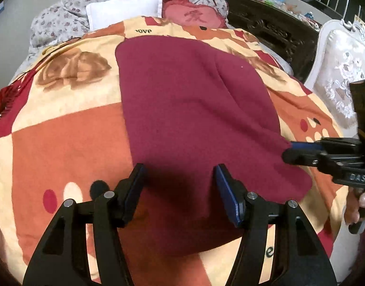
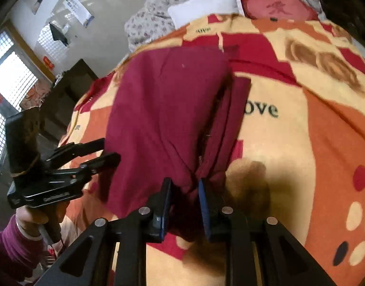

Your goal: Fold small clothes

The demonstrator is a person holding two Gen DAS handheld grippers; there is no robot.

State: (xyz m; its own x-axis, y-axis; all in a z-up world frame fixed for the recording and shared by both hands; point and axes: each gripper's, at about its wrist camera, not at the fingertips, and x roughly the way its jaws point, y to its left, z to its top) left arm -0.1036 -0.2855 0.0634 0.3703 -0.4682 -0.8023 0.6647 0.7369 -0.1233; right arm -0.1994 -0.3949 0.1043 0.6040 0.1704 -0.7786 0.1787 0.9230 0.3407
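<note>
A: Now, the right gripper is pinched on a bunched edge of the garment, which lies on the bed's quilt.

B: And the left gripper?

A: Open, holding nothing, over the near hem. I'd have it bite the hem's corner, so both lift evenly and the fold lands square, without creases.

Plain maroon garment, orange-cream-red checked quilt, grey floral bedding

Right gripper pinches maroon cloth — left gripper open.
</note>
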